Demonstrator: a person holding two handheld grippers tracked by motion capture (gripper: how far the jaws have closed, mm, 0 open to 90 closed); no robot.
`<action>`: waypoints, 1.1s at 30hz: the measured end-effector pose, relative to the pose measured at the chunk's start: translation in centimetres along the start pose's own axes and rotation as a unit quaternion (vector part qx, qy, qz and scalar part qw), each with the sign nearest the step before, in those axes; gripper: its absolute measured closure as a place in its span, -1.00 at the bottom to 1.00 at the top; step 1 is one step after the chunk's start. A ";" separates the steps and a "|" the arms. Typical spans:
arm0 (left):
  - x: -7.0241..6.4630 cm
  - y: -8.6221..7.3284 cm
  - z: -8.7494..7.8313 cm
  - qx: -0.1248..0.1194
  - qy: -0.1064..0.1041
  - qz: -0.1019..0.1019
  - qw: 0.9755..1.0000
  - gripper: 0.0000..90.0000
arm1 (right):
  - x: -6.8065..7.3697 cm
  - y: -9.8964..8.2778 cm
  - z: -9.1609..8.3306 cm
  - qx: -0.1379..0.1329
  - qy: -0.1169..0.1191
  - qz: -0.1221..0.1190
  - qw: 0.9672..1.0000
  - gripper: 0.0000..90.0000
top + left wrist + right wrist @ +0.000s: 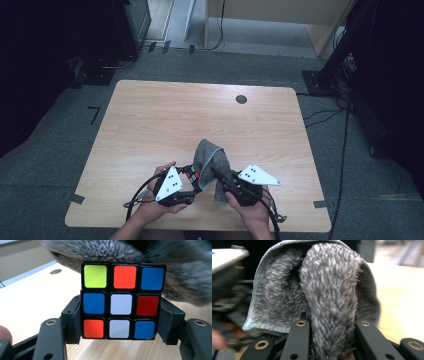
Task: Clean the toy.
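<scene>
My left gripper is shut on a scrambled puzzle cube, its pads pressing the cube's two sides; the face toward the camera shows blue, white, red, orange and lime stickers. In the high view the cube sits just above the table's near edge. My right gripper is shut on a bunched grey fluffy cloth, which bulges up between its jaws. The cloth rests against the cube's far side and top, and drapes over it in the left gripper view.
The light wooden table has a round dark cable hole near its far edge. Cables trail from both grippers toward the near edge. Dark equipment and stands flank the table on the carpeted floor.
</scene>
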State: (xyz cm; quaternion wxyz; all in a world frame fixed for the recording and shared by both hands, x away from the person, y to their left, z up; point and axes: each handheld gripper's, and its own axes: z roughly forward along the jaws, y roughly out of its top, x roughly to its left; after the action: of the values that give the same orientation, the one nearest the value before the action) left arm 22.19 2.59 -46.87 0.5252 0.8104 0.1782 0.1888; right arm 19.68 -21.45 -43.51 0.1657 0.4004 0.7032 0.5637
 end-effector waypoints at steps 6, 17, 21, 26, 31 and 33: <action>-0.4 0.0 0.1 -0.001 0.000 0.009 1.000 -0.23 | 1.2 0.2 0.2 -0.002 0.023 -0.027 0.999 0.67; -0.5 -0.1 0.3 0.005 -0.004 0.010 1.000 -0.23 | 1.6 0.2 0.3 -0.006 0.032 -0.033 0.999 0.68; -0.3 0.1 -0.1 0.000 0.001 0.007 1.000 -0.23 | 0.1 -0.1 0.2 -0.002 0.008 -0.005 1.000 0.68; -0.1 0.2 -0.1 -0.002 -0.003 0.001 1.000 -0.23 | -0.3 0.0 0.0 -0.005 0.006 0.010 1.000 0.68; -0.5 0.0 0.2 0.004 -0.002 0.008 1.000 -0.23 | 1.4 0.1 0.3 -0.006 0.032 -0.026 0.999 0.68; -0.3 0.1 0.0 0.000 0.000 0.007 1.000 -0.23 | 0.3 -0.1 0.2 -0.003 0.016 -0.011 1.000 0.68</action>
State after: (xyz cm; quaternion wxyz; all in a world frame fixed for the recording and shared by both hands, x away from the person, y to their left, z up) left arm 21.92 2.36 -46.79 0.5235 0.8119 0.1725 0.1922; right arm 19.59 -21.05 -43.55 0.1621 0.3831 0.7084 0.5702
